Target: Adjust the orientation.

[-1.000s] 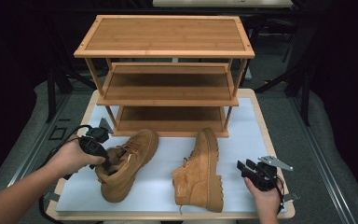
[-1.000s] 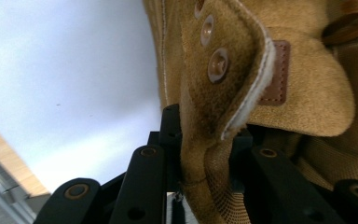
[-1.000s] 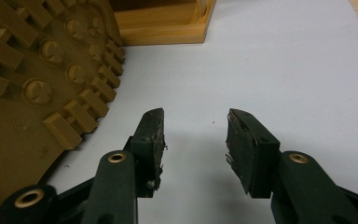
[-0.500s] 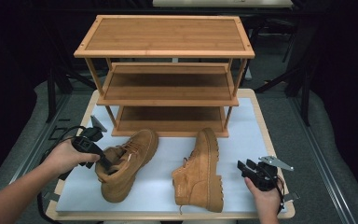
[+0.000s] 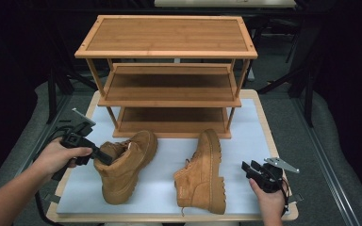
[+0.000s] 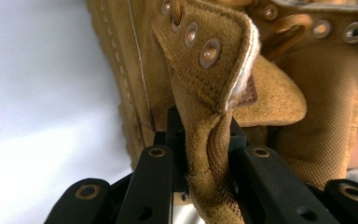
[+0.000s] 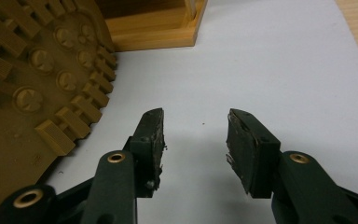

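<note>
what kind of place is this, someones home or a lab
Likely a lab or test bench, not a home: a shoe rack and two boots staged on a white mat, dark surroundings, and handheld grippers.

Wood 3-tier rack (image 5: pixel 169 84), white mat (image 5: pixel 165 155), 2nd boot (image 5: pixel 202 174).

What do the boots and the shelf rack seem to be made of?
Boots: tan suede-like leather, matte and napped, with metal eyelets and a lugged, rubber-like sole; the exact material is uncertain. Rack: light wood, perhaps bamboo, with a smooth finish and visible streaked grain.
</note>
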`<state>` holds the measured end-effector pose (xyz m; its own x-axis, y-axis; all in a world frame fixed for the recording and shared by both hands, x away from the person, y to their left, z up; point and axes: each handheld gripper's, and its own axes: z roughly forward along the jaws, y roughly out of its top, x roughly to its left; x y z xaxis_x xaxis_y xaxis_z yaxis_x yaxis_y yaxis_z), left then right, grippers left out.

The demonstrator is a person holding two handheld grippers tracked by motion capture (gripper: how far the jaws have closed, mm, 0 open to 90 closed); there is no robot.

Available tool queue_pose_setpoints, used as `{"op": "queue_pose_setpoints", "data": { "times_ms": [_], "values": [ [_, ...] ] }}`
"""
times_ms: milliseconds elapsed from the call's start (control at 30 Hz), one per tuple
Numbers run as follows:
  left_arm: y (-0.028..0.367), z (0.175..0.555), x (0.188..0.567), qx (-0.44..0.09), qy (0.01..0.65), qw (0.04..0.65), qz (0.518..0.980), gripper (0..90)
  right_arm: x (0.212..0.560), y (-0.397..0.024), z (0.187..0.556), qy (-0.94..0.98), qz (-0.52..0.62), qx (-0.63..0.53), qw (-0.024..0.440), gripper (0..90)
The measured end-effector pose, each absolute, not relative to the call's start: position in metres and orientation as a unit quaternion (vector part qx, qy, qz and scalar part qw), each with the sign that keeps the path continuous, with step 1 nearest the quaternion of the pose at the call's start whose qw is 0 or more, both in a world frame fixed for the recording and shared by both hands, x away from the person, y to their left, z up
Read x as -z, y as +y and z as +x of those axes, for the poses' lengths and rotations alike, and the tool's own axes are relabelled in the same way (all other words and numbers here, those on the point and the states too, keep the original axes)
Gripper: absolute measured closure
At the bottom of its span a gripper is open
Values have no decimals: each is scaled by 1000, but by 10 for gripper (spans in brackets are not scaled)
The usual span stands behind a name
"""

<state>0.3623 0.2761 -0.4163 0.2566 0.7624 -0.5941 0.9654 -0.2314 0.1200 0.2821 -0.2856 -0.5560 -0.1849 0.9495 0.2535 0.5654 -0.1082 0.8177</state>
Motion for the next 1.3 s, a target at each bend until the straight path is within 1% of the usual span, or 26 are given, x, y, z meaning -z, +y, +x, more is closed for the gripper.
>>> {"op": "queue_pose_setpoints", "data": {
  "times_ms": [67, 433, 600, 933, 1100, 1300],
  "values": [
    [279, 360, 411, 210, 572, 247, 753, 790, 556, -287, 282, 632, 603, -438, 212, 555],
    [289, 348, 375, 199, 570, 274, 749, 793, 556, -287, 282, 628, 605, -441, 212, 554],
    [292, 346, 367, 203, 567, 282, 747, 793, 555, -288, 281, 629, 607, -439, 208, 554],
    [297, 337, 347, 196, 573, 287, 742, 795, 557, -288, 282, 623, 606, -446, 214, 554],
    [303, 327, 322, 194, 572, 294, 741, 795, 557, -288, 282, 619, 609, -447, 214, 550],
    [308, 318, 275, 158, 567, 305, 749, 794, 557, -289, 281, 615, 611, -448, 218, 540]
  ]
}}
